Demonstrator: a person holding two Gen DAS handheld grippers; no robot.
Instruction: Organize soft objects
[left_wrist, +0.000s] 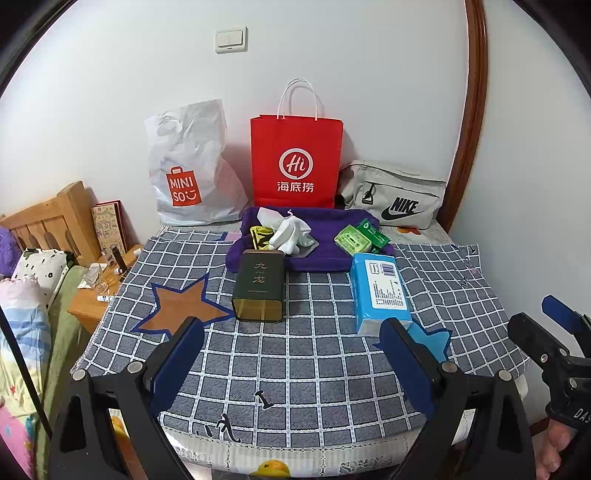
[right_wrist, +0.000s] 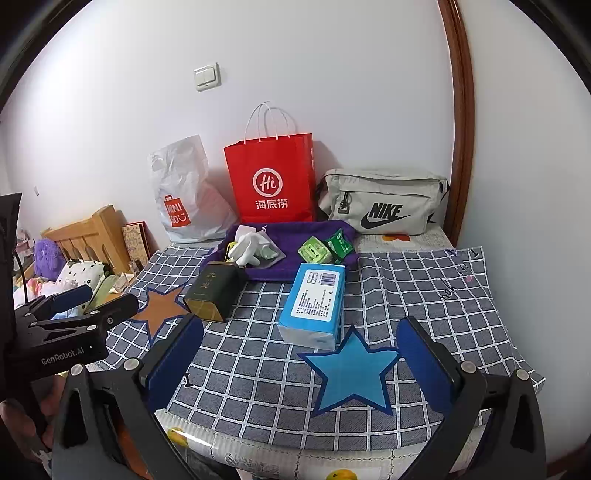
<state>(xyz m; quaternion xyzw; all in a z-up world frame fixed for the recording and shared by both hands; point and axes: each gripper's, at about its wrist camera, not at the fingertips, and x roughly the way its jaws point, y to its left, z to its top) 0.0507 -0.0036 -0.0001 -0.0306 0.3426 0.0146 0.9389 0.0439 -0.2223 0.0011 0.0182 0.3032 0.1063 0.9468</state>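
With both the left gripper (left_wrist: 291, 354) and right gripper (right_wrist: 301, 354) spread wide and empty, your blue tissue pack (right_wrist: 314, 304) ahead may crumple if pinched hard.

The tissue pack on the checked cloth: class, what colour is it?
Light blue tissue pack with a white label; clearest in the right wrist view.

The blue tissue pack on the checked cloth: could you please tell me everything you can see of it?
The blue tissue pack is a soft rectangular brick in glossy blue plastic wrap, with a white printed label and barcode on its top face. It lies flat on the checked cloth, long axis running away from the cameras. Its far end appears to meet the purple towel, its near end a blue star patch. Neither gripper touches it.
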